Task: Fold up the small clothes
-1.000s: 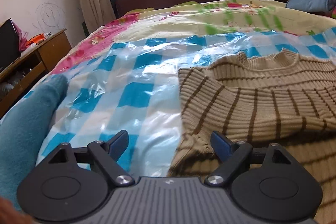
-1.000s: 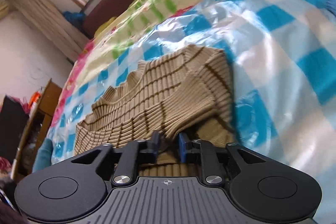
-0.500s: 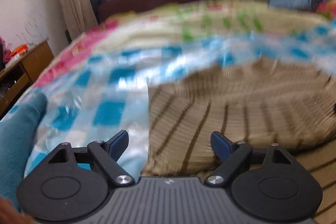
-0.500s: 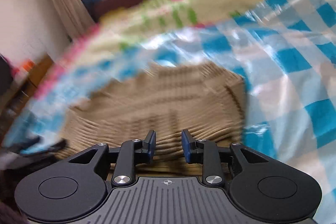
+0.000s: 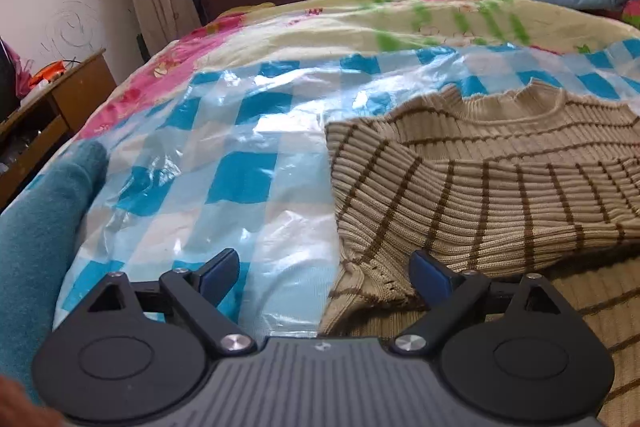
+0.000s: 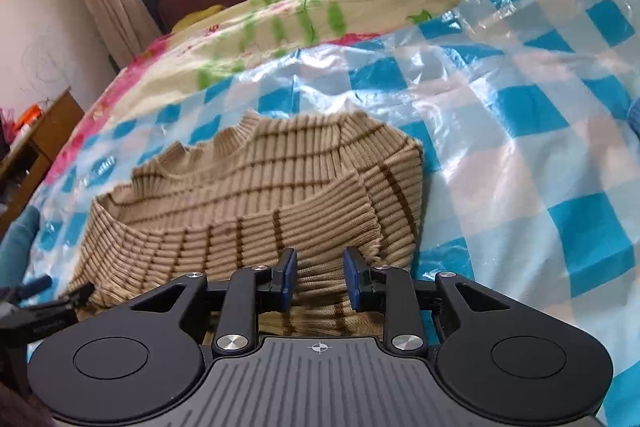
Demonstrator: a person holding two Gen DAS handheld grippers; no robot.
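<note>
Beige brown-striped ribbed knit sweater [image 5: 480, 195] on blue-checked plastic sheet [image 5: 240, 155].
Left gripper [image 5: 324, 275] spread, just widened, empty; right gripper [image 6: 320, 277] partly apart, pinch unclear.

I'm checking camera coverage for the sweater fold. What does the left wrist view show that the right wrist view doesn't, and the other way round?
Only the left wrist view: the left gripper, jaws spread wide, has just been opening, one finger over bare plastic sheet, the other at the sweater's edge; a teal cloth lies at the left.

Only the right wrist view: the right gripper, jaws narrow, with a sweater fold between them; whether the pads press it is unclear.

Both: the striped tan sweater, sleeves folded in, the checked sheet, bedspread, window.
</note>
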